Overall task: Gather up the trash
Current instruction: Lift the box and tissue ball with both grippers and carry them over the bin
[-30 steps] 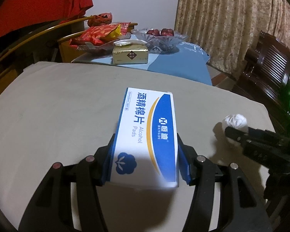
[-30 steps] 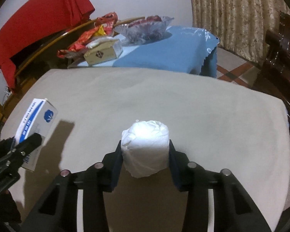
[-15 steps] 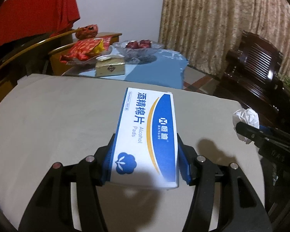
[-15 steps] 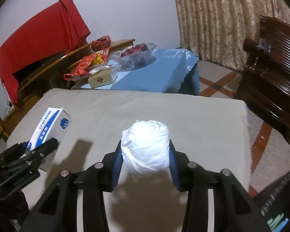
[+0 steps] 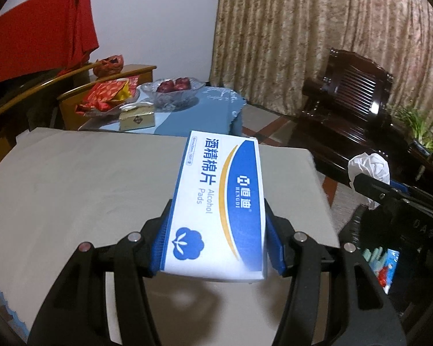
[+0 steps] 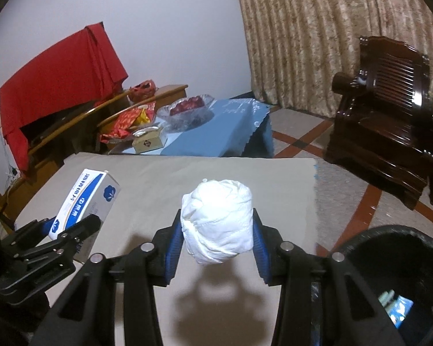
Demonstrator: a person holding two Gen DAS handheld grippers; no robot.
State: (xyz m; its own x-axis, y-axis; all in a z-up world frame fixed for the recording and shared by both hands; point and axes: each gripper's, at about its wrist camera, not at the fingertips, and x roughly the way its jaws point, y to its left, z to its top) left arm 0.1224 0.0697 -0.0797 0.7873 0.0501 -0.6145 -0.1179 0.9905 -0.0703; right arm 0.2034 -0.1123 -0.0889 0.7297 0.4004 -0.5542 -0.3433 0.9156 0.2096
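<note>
My left gripper (image 5: pixel 216 239) is shut on a blue and white alcohol pads box (image 5: pixel 219 204) and holds it above the beige table (image 5: pixel 72 190). My right gripper (image 6: pixel 216 245) is shut on a crumpled white tissue ball (image 6: pixel 218 222), lifted over the table's right part. The box (image 6: pixel 86 201) and left gripper (image 6: pixel 69 230) show at the left of the right wrist view. The tissue (image 5: pixel 369 170) and right gripper (image 5: pixel 372 187) show at the right of the left wrist view. A black trash bin (image 6: pixel 412 259) stands on the floor at the table's right edge, with some wrappers inside.
A blue-clothed side table (image 6: pixel 216 135) behind holds a glass fruit bowl (image 6: pixel 189 109), a tissue box (image 6: pixel 148 141) and red snack bags (image 6: pixel 130 121). A dark wooden armchair (image 6: pixel 389 109) stands at the right. Curtains hang behind.
Both grippers have risen and swung to the right with their loads. The trash bin and the floor have come into view at the right.
</note>
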